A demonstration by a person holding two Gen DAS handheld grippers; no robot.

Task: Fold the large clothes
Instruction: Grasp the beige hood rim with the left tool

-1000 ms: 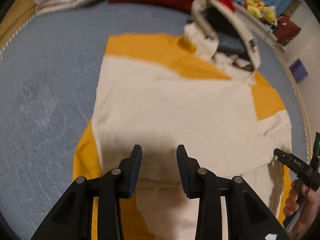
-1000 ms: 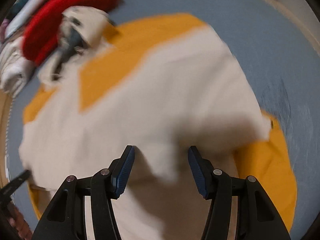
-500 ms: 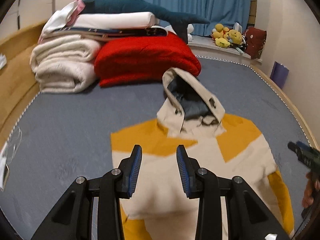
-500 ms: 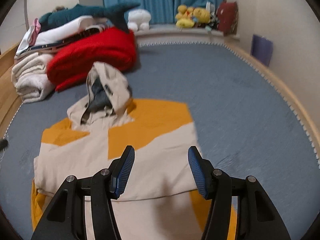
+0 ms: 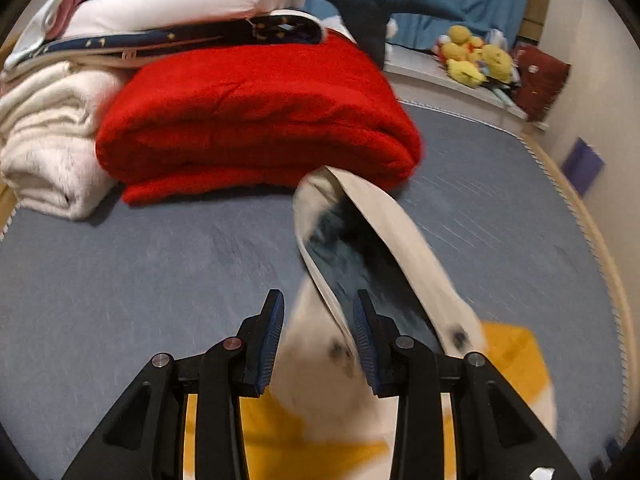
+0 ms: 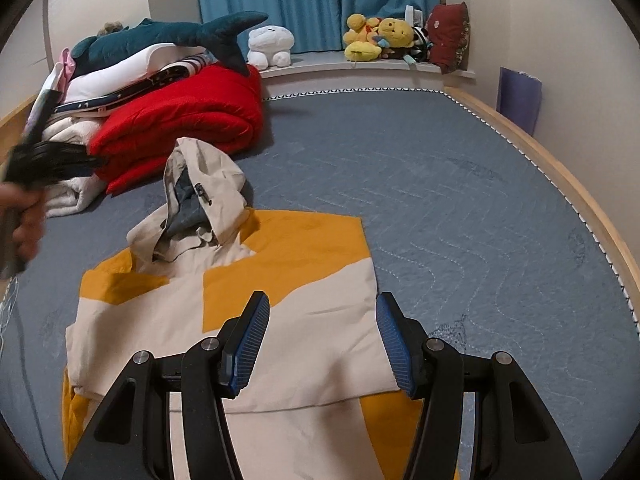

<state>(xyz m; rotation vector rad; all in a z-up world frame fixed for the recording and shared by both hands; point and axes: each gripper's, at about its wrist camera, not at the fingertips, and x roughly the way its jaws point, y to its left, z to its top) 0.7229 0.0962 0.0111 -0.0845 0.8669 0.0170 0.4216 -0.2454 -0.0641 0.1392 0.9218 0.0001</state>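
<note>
Now left gripper point(image 5: 318, 330) nearer hood point(image 5: 368, 240), right gripper point(image 6: 322, 344) still open above jacket point(image 6: 280, 320)

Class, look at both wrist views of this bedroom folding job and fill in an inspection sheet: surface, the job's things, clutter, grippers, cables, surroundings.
Surface: blue-grey quilted bed cover.
Job's things: cream and orange hooded jacket lying flat, sides folded in; hood still up, standing open.
Clutter: folded red blanket, cream blanket, white and patterned bedding with a shark plush on top.
Grippers: left gripper open, at the hood's base; right gripper open, above the jacket body. Neither holds cloth.
Cables: thin pale wire at the bed's left edge.
Surroundings: blue curtain, plush toys on the sill, purple bag by the wall.
</note>
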